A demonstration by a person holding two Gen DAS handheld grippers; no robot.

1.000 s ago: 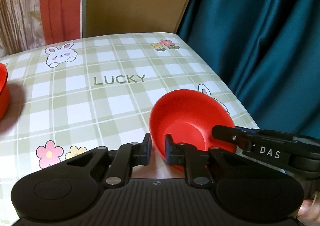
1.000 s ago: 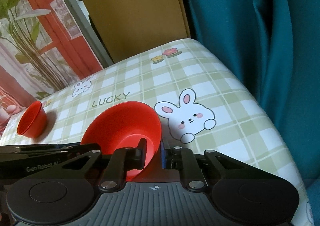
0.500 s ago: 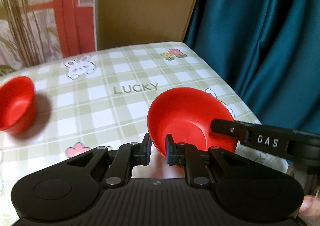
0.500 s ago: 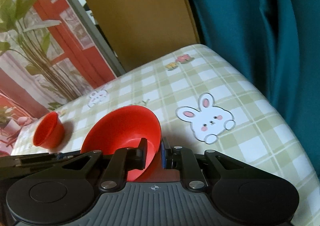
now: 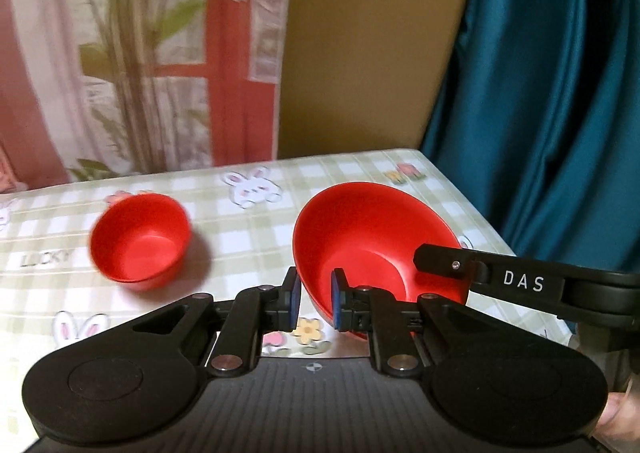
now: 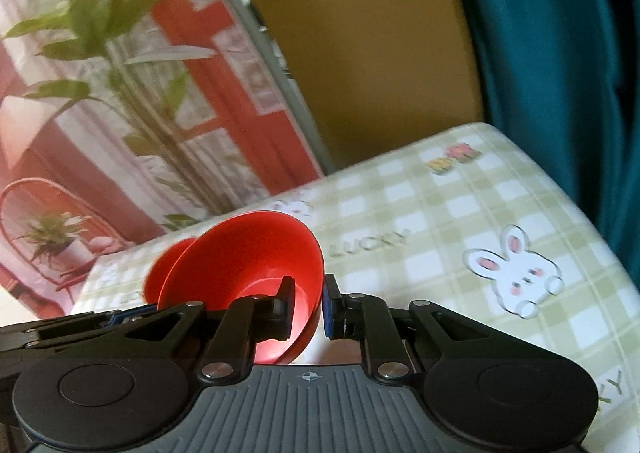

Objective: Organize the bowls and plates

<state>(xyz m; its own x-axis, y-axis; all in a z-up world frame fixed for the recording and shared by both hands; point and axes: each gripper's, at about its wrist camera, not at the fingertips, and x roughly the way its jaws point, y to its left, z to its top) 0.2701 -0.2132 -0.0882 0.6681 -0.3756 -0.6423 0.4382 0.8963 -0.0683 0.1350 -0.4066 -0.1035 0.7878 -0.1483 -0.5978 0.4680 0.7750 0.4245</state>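
A large red bowl [image 5: 372, 237] is held above the checked tablecloth by both grippers. My left gripper [image 5: 314, 303] is shut on its left rim, one pad inside and one outside. My right gripper [image 6: 306, 307] is shut on its right rim; its black finger [image 5: 480, 273] shows in the left wrist view. The bowl also shows in the right wrist view [image 6: 248, 253], tilted. A smaller red bowl [image 5: 140, 239] stands on the table to the left; in the right wrist view only its edge [image 6: 164, 269] peeks out behind the large bowl.
The table [image 5: 248, 229] has a green-checked cloth with rabbits and flowers. Its right edge runs along a teal curtain [image 5: 560, 93]. A tan panel [image 5: 360, 53] and a red-and-white plant backdrop [image 5: 120, 53] stand behind the far edge.
Both grippers have carried the large bowl leftward and higher. The small red bowl has come from the left edge of view to just left of the large bowl.
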